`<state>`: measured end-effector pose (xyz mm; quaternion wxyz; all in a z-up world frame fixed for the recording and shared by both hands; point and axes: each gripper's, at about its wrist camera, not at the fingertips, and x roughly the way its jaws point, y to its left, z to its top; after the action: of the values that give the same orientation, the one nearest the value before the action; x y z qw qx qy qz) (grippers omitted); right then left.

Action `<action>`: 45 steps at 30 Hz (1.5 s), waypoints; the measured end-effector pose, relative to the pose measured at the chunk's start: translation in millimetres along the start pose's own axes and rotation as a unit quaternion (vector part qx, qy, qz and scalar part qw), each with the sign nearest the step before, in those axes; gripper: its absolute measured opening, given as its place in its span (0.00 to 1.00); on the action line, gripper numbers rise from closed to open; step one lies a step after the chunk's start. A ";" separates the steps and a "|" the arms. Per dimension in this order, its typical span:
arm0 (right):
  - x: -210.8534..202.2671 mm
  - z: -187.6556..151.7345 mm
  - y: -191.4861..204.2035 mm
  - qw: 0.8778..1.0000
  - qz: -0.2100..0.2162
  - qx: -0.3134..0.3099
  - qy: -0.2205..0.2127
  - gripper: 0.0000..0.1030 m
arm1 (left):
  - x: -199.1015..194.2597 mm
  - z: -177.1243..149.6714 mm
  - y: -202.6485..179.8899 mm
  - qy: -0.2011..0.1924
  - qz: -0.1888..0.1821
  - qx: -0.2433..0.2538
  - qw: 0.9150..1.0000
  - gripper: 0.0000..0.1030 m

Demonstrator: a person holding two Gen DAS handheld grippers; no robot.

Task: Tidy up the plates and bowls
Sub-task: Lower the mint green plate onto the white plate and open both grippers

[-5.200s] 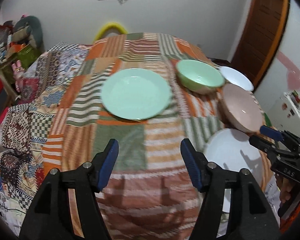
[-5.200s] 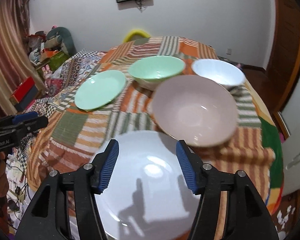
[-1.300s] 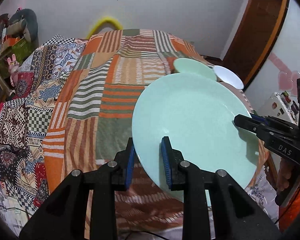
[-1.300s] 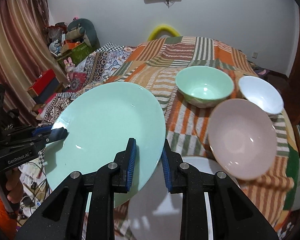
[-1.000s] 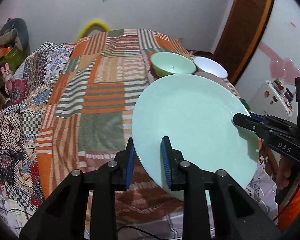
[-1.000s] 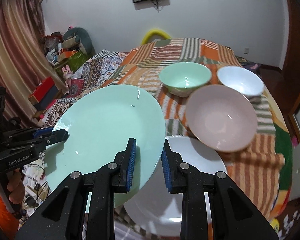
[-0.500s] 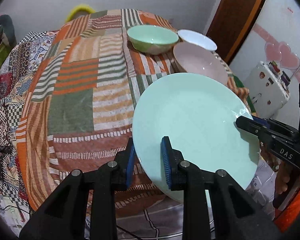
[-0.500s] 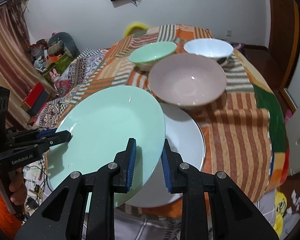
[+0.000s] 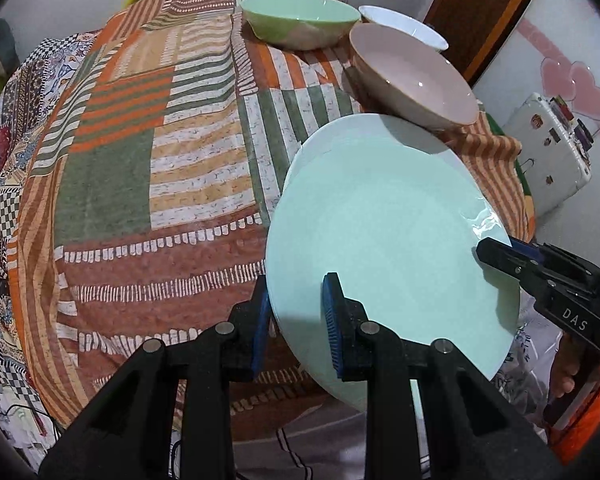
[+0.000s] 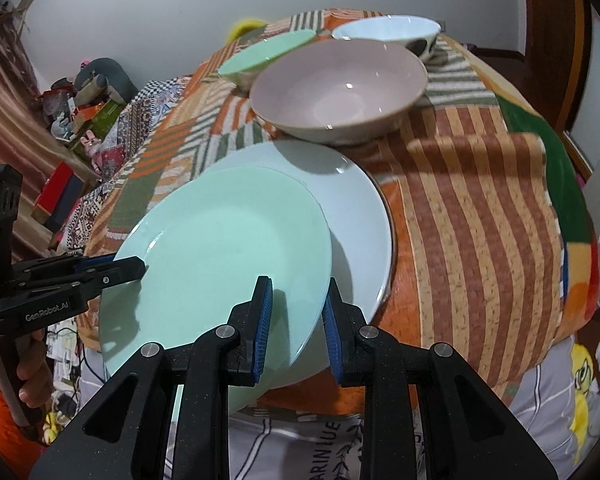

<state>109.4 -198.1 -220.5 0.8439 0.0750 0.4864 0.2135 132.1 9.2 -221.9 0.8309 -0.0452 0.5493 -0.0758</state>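
Observation:
Both grippers hold one mint green plate (image 9: pixel 388 240) by opposite rims. My left gripper (image 9: pixel 296 316) is shut on its near-left rim; my right gripper (image 10: pixel 296 320) is shut on its other rim. The green plate (image 10: pixel 224 252) hangs tilted just above a larger white plate (image 10: pixel 360 216) lying at the table's near edge. Behind them stand a pink bowl (image 10: pixel 336 88), a green bowl (image 9: pixel 300 20) and a white bowl (image 10: pixel 388 28). The right gripper shows in the left wrist view (image 9: pixel 496 254), the left gripper in the right wrist view (image 10: pixel 136 266).
The round table wears a striped patchwork cloth (image 9: pixel 148 128). A white appliance (image 9: pixel 548 160) and a wooden door (image 9: pixel 484 12) stand to the right. Clutter and boxes (image 10: pixel 80 120) lie to the left, beyond the table.
Both grippers have carried the green plate right and down, from above the table's middle to just over the white plate. Both stay shut on it.

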 end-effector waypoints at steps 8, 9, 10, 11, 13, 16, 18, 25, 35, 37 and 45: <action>4.1 2.7 -12.6 1.000 -0.005 0.015 0.008 0.22 | 14.5 10.4 -8.3 0.005 0.015 0.015 1.000 0.24; 4.6 3.2 -13.9 1.000 -0.005 0.018 0.009 0.22 | 16.2 11.6 -8.9 0.004 0.019 0.017 1.000 0.24; 5.2 3.5 -13.9 1.000 -0.004 0.019 0.009 0.22 | 18.0 13.0 -8.6 0.004 0.021 0.016 1.000 0.24; 5.1 3.8 -14.1 1.000 -0.004 0.020 0.009 0.22 | 19.7 14.5 -7.8 0.004 0.020 0.014 1.000 0.24; 5.2 4.9 -14.6 1.000 -0.007 0.019 0.006 0.22 | 22.6 18.4 -5.3 0.007 0.014 0.009 1.000 0.24; 6.2 8.5 -12.9 1.000 -0.015 0.018 0.002 0.22 | 26.0 22.4 -6.6 0.007 0.014 0.011 1.000 0.24; 5.8 10.3 -14.2 1.000 -0.018 0.019 0.000 0.22 | 28.0 23.8 -7.6 0.007 0.014 0.013 1.000 0.25; 4.9 15.4 -16.7 1.000 -0.026 0.013 -0.005 0.22 | 29.9 22.6 -10.5 0.007 0.020 0.023 1.000 0.26; 1.5 22.6 -17.0 0.999 -0.035 0.004 -0.007 0.22 | 25.1 21.1 -15.1 0.005 0.028 0.038 0.999 0.28; -3.0 24.7 -19.0 0.999 -0.039 0.004 -0.013 0.23 | 17.5 22.9 -14.8 -0.006 0.030 0.039 0.999 0.30; -29.7 37.2 -30.7 0.997 -0.058 0.006 -0.057 0.36 | -22.9 42.5 -20.0 -0.072 0.026 0.041 0.996 0.43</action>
<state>137.0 -235.5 -188.1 0.8806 0.0637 0.4427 0.1564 160.9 -6.8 -181.3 0.8712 -0.0024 0.4855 -0.0732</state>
